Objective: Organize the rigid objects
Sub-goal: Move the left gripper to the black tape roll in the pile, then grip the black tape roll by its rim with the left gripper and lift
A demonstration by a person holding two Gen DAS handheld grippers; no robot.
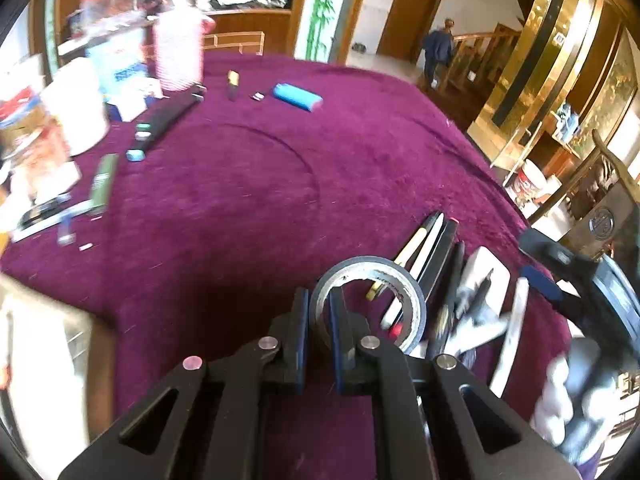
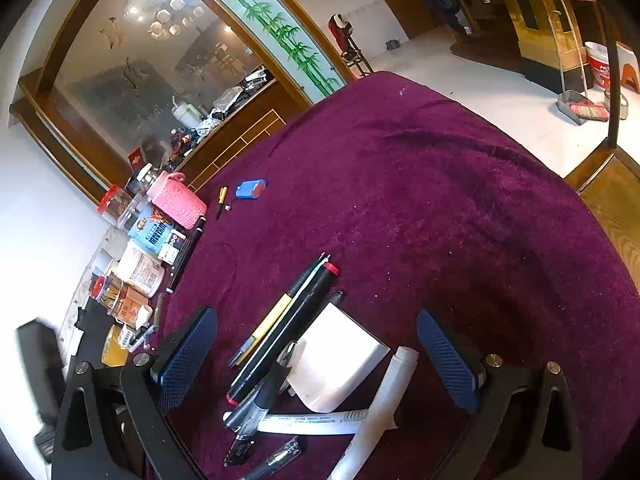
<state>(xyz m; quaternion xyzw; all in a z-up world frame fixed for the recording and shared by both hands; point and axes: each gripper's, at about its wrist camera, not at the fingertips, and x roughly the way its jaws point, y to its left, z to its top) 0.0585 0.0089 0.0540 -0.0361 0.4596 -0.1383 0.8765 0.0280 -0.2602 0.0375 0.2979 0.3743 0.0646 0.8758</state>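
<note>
My left hand-held gripper [image 1: 320, 320] is clamped on the tape roll [image 1: 370, 304] beside the pile of pens [image 2: 280, 332] on the desk [image 2: 440, 200], my right hand-held gripper [image 2: 316, 354] spread above them; next, I judge, setting it alongside.

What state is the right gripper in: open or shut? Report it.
Open. In the right wrist view the right gripper has its blue pads spread wide apart over the pens and white card, clamping nothing.

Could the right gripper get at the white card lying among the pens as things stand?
Probably yes. The right gripper is open with the white card between its fingers, nothing above it. Only a black marker lies close alongside, so it might get pinched too.
</note>
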